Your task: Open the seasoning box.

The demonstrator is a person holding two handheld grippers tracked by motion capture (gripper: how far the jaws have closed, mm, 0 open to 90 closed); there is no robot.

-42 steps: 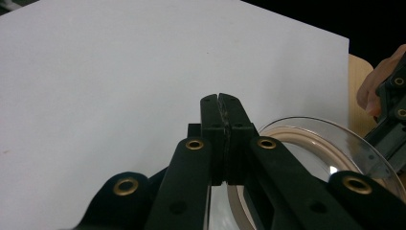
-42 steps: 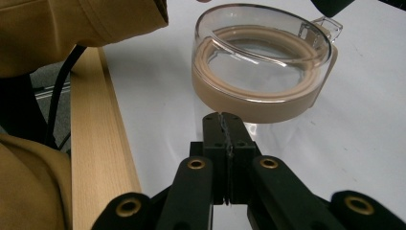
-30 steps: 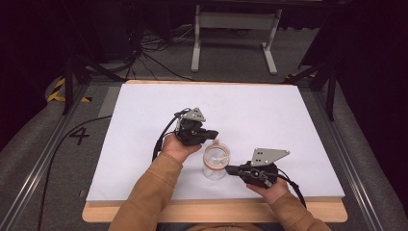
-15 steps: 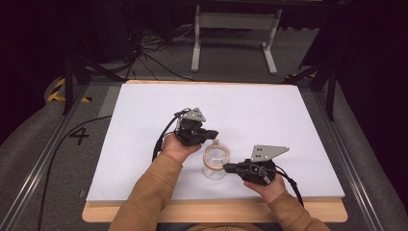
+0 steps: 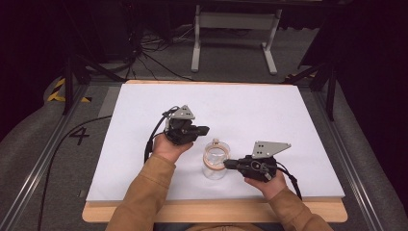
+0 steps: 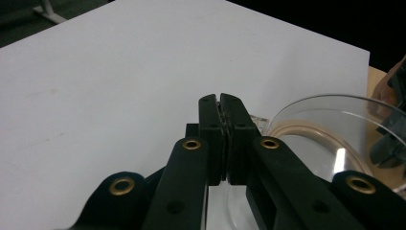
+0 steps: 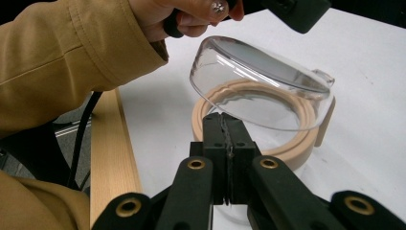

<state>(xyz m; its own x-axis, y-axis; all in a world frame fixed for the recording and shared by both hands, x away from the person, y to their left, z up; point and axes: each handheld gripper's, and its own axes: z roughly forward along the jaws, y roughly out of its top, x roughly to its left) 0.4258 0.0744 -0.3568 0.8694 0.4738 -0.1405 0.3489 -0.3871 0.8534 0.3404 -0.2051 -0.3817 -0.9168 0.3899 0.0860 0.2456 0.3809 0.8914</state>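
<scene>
A clear plastic jar (image 5: 214, 169) stands near the table's front edge. It has a beige ring (image 7: 306, 139) around its mouth. Its clear hinged lid (image 7: 258, 72) is tipped up and open. My right gripper (image 5: 229, 164) comes in from the right, jaws shut, and its tips (image 7: 223, 117) sit against the near side of the ring. My left gripper (image 5: 205, 129) hovers just behind and left of the jar. Its jaws (image 6: 221, 98) have just been opening a hair, still look closed together, and hold nothing. The jar's rim (image 6: 316, 103) lies to their right.
The white table top (image 5: 250, 110) reaches far behind and to both sides of the jar. A wooden edge strip (image 5: 216, 211) runs along the front. A black cable (image 5: 72, 144) trails off the left side. A metal stand (image 5: 233, 21) sits on the floor beyond the table.
</scene>
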